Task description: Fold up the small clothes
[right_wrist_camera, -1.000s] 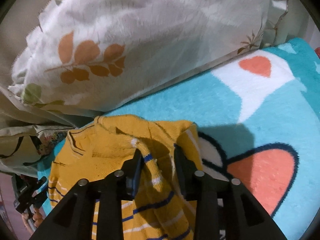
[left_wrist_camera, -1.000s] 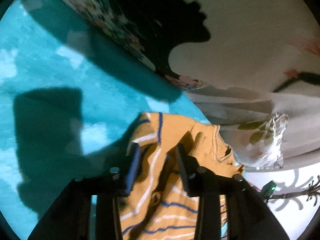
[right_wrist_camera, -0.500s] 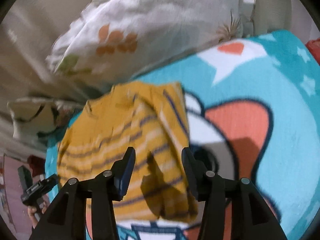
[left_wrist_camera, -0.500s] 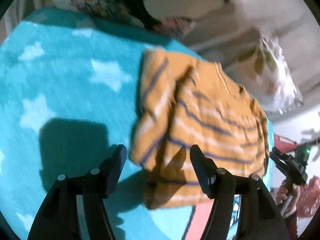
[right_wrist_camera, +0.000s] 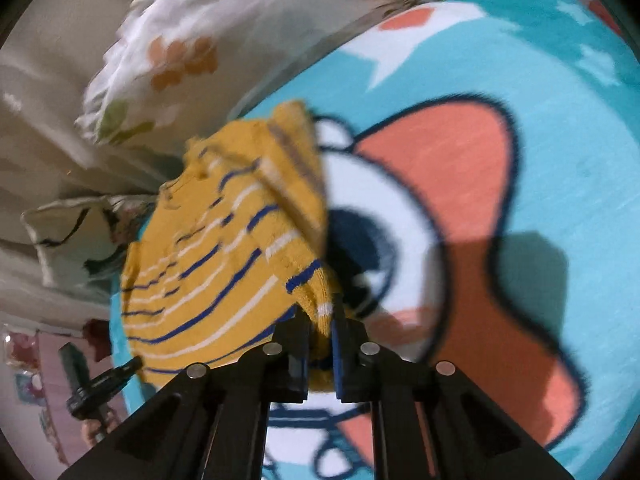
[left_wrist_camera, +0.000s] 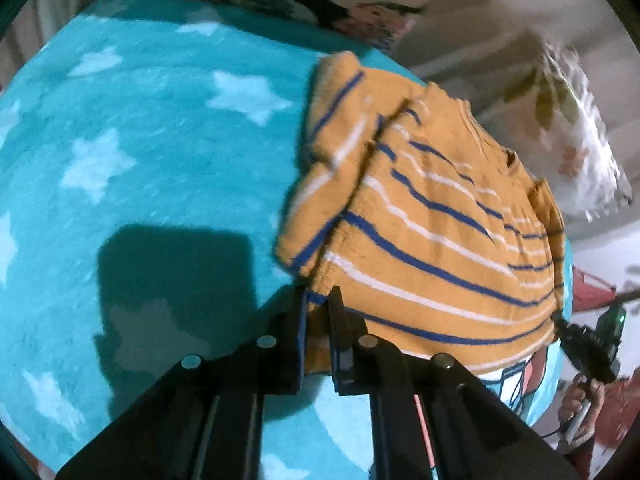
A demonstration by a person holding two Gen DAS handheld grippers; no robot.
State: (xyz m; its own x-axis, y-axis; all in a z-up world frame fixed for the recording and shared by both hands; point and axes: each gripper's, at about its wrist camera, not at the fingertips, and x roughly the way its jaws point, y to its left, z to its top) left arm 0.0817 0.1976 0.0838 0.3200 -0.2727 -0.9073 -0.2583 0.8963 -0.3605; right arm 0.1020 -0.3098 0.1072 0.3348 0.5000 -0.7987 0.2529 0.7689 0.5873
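A small mustard-yellow sweater with blue and white stripes (left_wrist_camera: 432,216) lies on a turquoise blanket (left_wrist_camera: 140,140), both sleeves folded over its body. My left gripper (left_wrist_camera: 318,300) is shut on the sweater's near hem corner. In the right wrist view the same sweater (right_wrist_camera: 224,248) shows, and my right gripper (right_wrist_camera: 320,316) is shut on its other hem corner, just above the blanket's cartoon print (right_wrist_camera: 460,200). The right gripper also shows at the far right of the left wrist view (left_wrist_camera: 588,344).
Floral pillows (right_wrist_camera: 168,52) and bedding (left_wrist_camera: 500,32) lie just behind the sweater at the blanket's far edge. The blanket spreads wide to the left in the left wrist view and to the right (right_wrist_camera: 560,160) in the right wrist view.
Both grippers let go of the folded sleeves, pulled back and opened, then came down to the sweater's hem corners and shut on them.
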